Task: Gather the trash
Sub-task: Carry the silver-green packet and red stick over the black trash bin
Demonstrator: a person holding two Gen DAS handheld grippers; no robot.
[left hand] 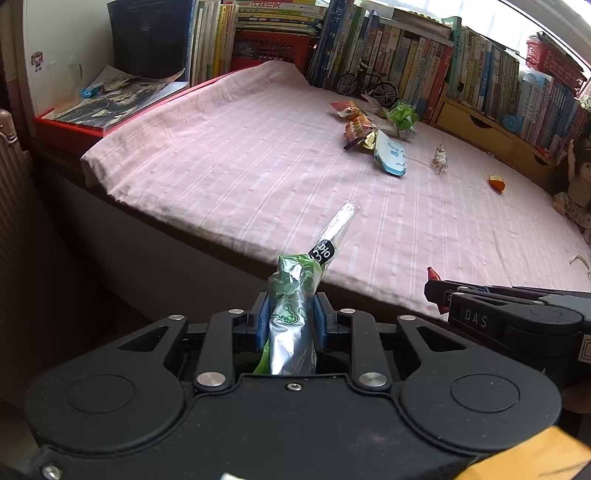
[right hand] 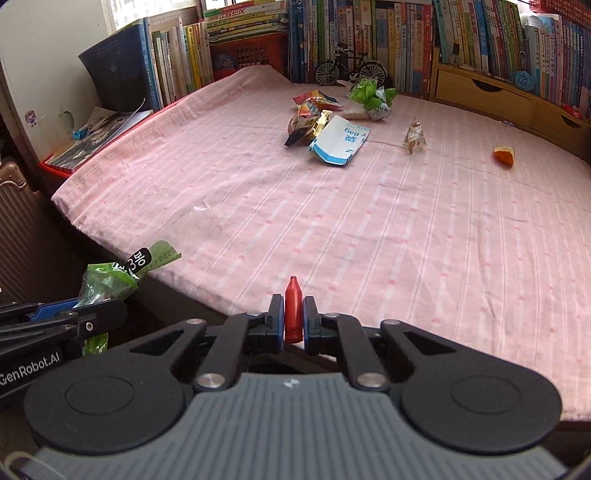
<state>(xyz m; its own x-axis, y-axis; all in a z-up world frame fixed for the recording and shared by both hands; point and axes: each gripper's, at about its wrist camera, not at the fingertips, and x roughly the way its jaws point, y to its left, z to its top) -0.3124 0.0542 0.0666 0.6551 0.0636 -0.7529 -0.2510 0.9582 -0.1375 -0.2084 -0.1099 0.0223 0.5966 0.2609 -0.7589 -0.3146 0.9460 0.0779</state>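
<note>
My left gripper (left hand: 290, 314) is shut on a green and silver plastic wrapper (left hand: 295, 291) that sticks up between its blue pads, just off the near edge of the bed. My right gripper (right hand: 293, 319) is shut on a small red bottle-shaped piece (right hand: 293, 310). Each gripper shows in the other's view: the right gripper (left hand: 437, 291) at the right, the left gripper (right hand: 85, 306) at the lower left with the wrapper (right hand: 110, 278). More trash lies far across the pink sheet (right hand: 369, 229): snack wrappers (right hand: 310, 118), a white and blue bag (right hand: 341, 142), green crumpled paper (right hand: 369, 92), a small candy wrapper (right hand: 414, 138), an orange peel (right hand: 504, 154).
Books line the shelf behind the bed (right hand: 369, 33), with a model bicycle (right hand: 349, 70) in front of them. Wooden drawers (right hand: 487, 92) stand at the back right. A red box with magazines (left hand: 96, 110) sits at the back left. A suitcase (right hand: 18, 221) stands left of the bed. A doll (left hand: 580, 184) sits at the far right.
</note>
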